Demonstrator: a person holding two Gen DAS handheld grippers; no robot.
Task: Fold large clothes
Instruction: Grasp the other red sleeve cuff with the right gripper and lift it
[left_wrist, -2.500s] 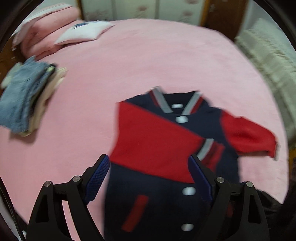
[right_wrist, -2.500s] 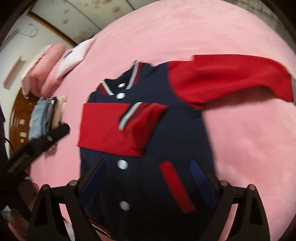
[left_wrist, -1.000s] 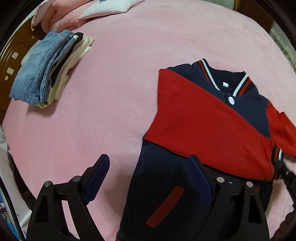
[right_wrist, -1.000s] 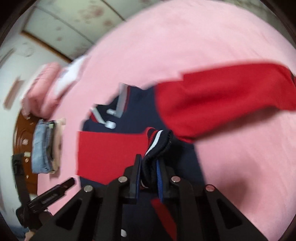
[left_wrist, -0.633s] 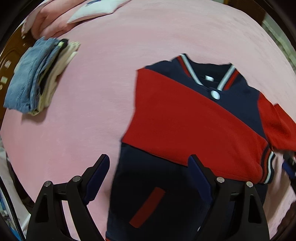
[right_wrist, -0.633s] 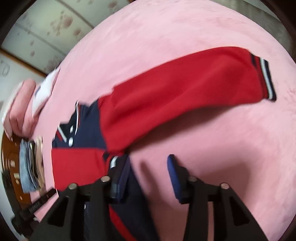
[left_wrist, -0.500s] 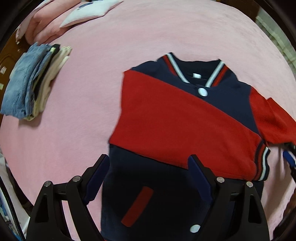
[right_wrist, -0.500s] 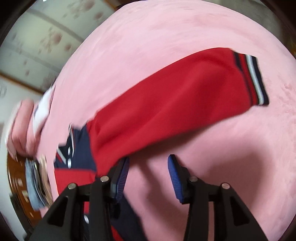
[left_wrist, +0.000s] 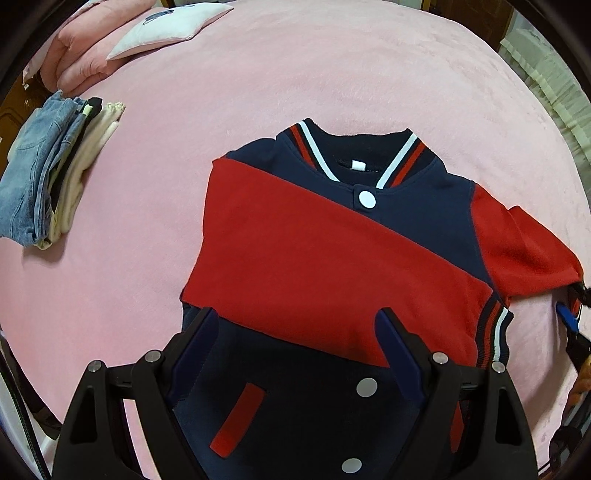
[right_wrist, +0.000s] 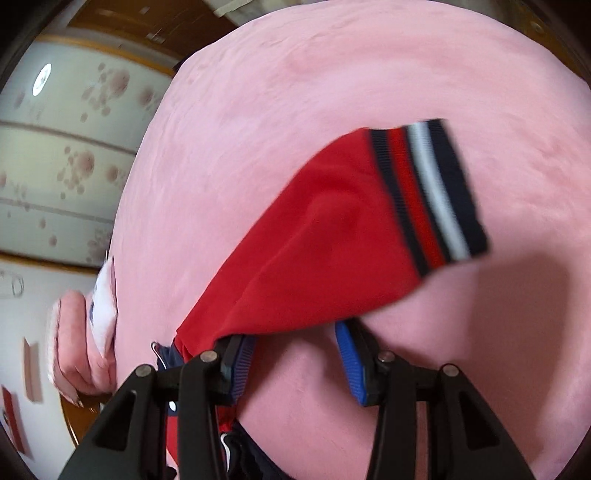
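**Jacket on bed, one sleeve folded, both sets of fingers released**

Lying flat, front up, on pink bed (left_wrist: 332, 74): navy and red varsity jacket (left_wrist: 417, 218), collar toward the far side. Buttoned with white snaps. One red sleeve (left_wrist: 325, 266) folded diagonally across the chest, striped cuff (left_wrist: 496, 332) ending near the jacket's edge on the right of the left wrist view. Red pocket welt (left_wrist: 238, 419) visible on the lower navy front.

Hovering above the lower part of the jacket: left gripper (left_wrist: 299, 358), fingers spread wide, grasping nothing. Blue pads (left_wrist: 192, 354) on each finger clear of the fabric, as far as can be judged.

Stretched out sideways over the bed, away from the body of the jacket: other red sleeve (right_wrist: 314, 251), striped cuff (right_wrist: 428, 195) at its outer end. Somewhat blurred in the right wrist view.

Positioned low beside that sleeve, near its under edge: right gripper (right_wrist: 291, 362), fingers parted, nothing between them. Sleeve fabric overlapping the tip of the finger on the left of that view; contact cannot be told. Same gripper just visible at the right margin of the left wrist view (left_wrist: 569, 321), beside the sleeve.

Elsewhere on the bed:
- stack of folded clothes (left_wrist: 48, 177), denim on top, well apart from the jacket, on the left of the left wrist view
- white pillow (left_wrist: 166, 26) resting against pink folded bedding (left_wrist: 77, 55) at the far side

Beyond the bed in the right wrist view: wardrobe doors with floral pattern (right_wrist: 66, 158).
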